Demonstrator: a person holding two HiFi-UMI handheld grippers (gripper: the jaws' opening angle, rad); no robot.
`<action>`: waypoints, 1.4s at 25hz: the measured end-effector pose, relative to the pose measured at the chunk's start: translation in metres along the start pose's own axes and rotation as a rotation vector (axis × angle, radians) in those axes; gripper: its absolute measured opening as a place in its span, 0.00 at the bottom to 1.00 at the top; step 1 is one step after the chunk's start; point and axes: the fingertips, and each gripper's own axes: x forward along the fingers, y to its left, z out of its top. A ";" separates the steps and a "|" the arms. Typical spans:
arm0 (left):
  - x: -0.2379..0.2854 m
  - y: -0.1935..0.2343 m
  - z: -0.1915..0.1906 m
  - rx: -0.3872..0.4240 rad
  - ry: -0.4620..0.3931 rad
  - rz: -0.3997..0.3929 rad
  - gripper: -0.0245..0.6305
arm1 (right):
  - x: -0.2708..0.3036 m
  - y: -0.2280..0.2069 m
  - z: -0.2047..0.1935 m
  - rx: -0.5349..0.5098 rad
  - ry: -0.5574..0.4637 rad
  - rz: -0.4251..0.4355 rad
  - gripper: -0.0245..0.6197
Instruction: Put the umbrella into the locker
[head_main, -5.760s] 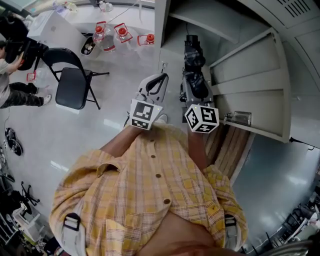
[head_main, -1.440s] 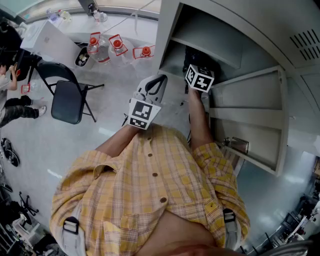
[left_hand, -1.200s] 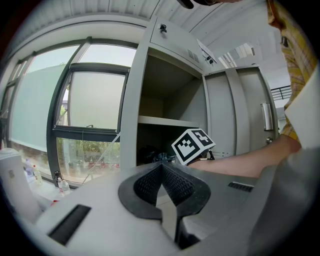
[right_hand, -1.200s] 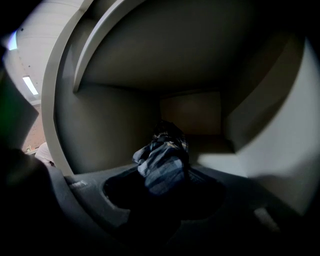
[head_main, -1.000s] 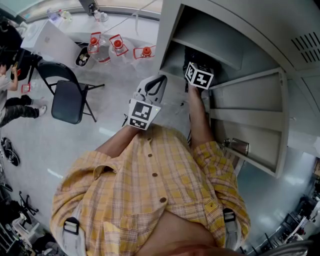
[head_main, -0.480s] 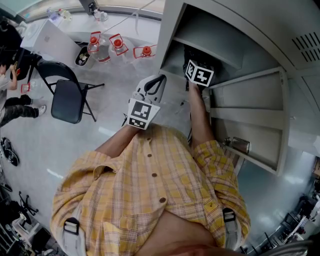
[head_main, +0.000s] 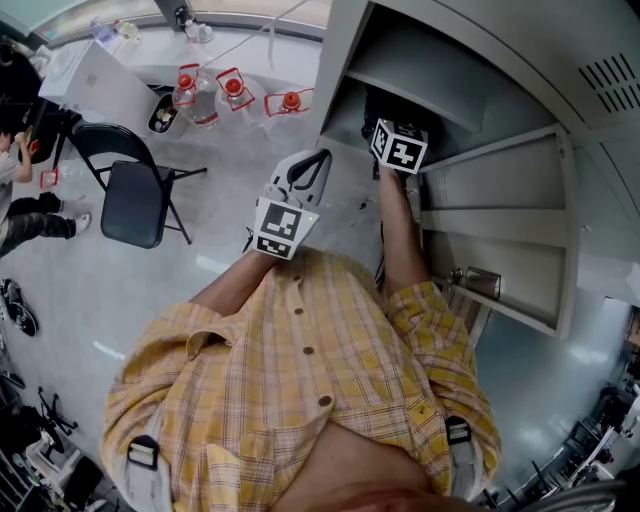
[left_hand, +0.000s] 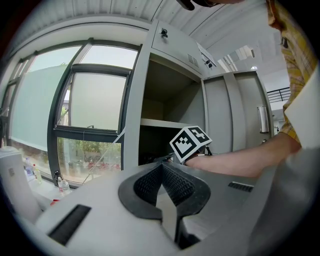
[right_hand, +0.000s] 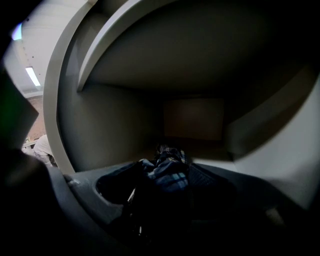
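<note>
The dark plaid umbrella (right_hand: 169, 179) lies inside an open compartment of the grey locker (head_main: 470, 190), between the jaws of my right gripper (right_hand: 167, 165). Those jaws are opening, and a dark gap shows beside the umbrella on the left. In the head view the right gripper (head_main: 388, 112) reaches into the compartment, with its marker cube (head_main: 400, 145) at the opening. The umbrella is mostly lost in shadow there. My left gripper (head_main: 313, 160) hangs outside the locker to the left, shut on nothing. In the left gripper view its pads meet at the tips (left_hand: 161, 166), with the locker (left_hand: 150, 100) ahead.
A black folding chair (head_main: 140, 180) stands on the floor at left. Red-capped water bottles (head_main: 235, 85) and a white table (head_main: 100, 80) lie beyond it. A seated person (head_main: 20, 195) is at the far left. The locker door (head_main: 500, 290) stands open on the right.
Since the earliest frame my right gripper has carried the umbrella from in front of the locker up into the compartment. Over the last second it stays nearly still. The left gripper has not moved.
</note>
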 end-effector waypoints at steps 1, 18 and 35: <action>-0.001 0.000 0.000 0.000 0.000 -0.001 0.04 | -0.002 0.001 0.001 0.001 -0.004 0.001 0.54; -0.010 -0.014 -0.004 -0.015 0.002 -0.028 0.04 | -0.045 0.008 0.017 -0.090 -0.072 -0.008 0.45; -0.025 -0.021 -0.007 -0.021 0.004 -0.029 0.04 | -0.107 0.033 0.023 -0.126 -0.201 -0.005 0.03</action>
